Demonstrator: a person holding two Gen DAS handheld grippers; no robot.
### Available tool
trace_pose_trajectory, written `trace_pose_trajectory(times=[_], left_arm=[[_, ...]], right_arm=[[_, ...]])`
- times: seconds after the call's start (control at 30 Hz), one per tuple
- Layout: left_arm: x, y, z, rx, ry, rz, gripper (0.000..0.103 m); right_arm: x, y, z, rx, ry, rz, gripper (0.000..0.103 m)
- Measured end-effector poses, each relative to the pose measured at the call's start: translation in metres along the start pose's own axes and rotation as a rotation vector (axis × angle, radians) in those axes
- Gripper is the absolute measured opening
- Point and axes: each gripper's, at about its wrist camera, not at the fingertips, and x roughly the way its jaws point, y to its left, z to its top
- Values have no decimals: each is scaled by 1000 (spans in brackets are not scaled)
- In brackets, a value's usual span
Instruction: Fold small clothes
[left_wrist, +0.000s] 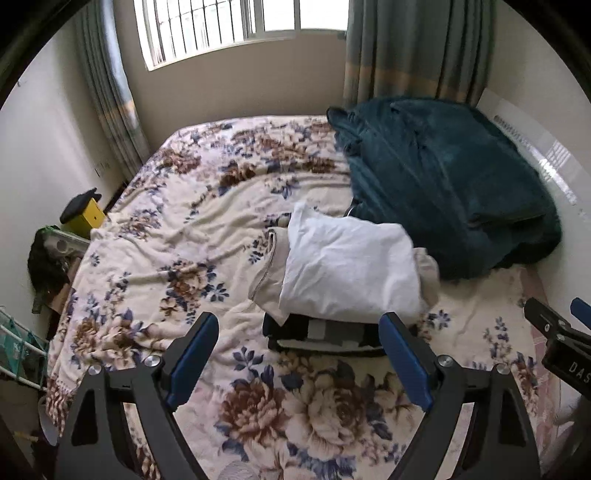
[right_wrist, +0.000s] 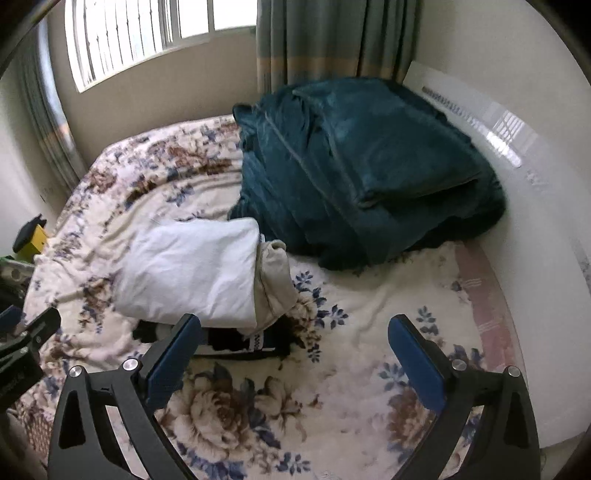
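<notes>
Left gripper: jaws wide, empty.
Right gripper: jaws wide, empty.
Folded stack: ahead of jaws, released on bed.

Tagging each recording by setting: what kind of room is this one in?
Most likely a home bedroom: a bed with a floral blanket, a barred window with a curtain behind it, and a dark teal blanket heaped beside the small clothes.
</notes>
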Motion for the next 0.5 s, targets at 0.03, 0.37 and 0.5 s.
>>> trace_pose_trajectory(times=[0.03, 0.37, 0.5], left_arm=[[-13, -1, -2, 4, -11, 0, 89], [-151, -9, -24, 1, -135, -10, 89], [-193, -11, -34, -9, -176, -13, 89]], right_arm=[[-21, -3, -2, -3, -22, 3, 102], [-190, -31, -34, -42, -157, 65, 102], [-245, -42, -45, -47, -197, 86, 102]])
